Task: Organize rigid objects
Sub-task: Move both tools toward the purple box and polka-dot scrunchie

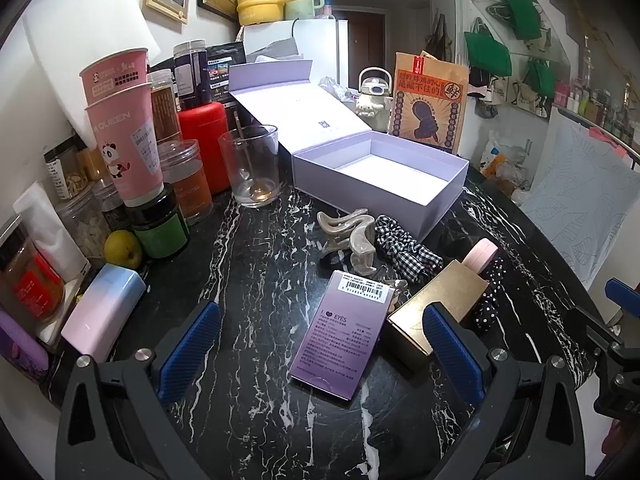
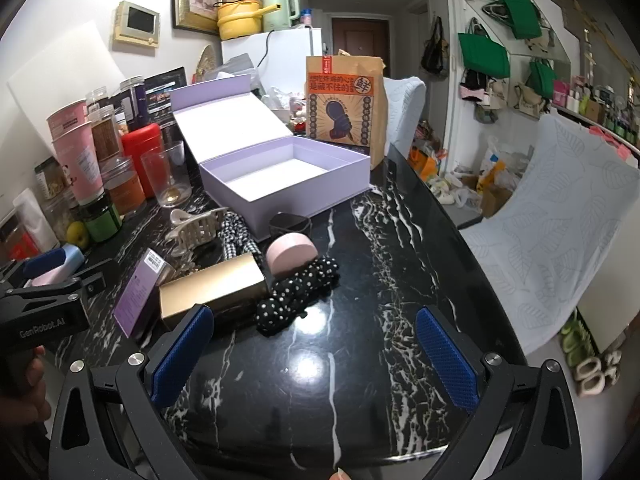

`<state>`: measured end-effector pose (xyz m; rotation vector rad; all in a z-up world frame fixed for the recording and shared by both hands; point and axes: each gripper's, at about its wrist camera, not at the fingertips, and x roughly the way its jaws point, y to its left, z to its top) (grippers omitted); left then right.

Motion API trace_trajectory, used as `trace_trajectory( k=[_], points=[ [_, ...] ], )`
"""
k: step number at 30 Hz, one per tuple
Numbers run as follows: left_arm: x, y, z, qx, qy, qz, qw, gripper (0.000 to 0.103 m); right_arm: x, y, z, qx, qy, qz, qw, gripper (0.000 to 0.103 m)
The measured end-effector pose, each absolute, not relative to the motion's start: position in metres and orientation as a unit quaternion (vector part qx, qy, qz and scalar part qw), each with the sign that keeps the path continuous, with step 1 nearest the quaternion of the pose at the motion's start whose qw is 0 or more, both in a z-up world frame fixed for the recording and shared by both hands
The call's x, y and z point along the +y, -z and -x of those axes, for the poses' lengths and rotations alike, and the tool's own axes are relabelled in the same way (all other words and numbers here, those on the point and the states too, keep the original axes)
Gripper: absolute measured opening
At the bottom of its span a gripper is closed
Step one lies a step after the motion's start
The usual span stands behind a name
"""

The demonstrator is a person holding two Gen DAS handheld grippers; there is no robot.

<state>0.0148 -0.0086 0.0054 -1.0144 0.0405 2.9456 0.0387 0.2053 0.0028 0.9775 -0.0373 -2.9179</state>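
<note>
Here both tools stand wide open and grip nothing: the left tool hovers over the purple carton, with the gold box just beside it at three o'clock, while the right tool hangs above bare black marble worktop. The open lavender box sits empty at twelve o'clock.

Between your left fingers lies the flat carton, the long box touching your right-hand finger. Beyond both, the hair clip, then the open box
</note>
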Motion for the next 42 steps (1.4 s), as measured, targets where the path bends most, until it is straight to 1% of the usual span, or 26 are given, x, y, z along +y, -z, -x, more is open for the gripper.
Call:
trace_trajectory(
  k=[42],
  points=[
    [-0.0071,-0.0091,-0.015,0.02,-0.942,0.333,0.017,0.103,0.2044,-0.0019,-0.0387,-0.011,0.946,-0.321,0.035,0.103]
  ],
)
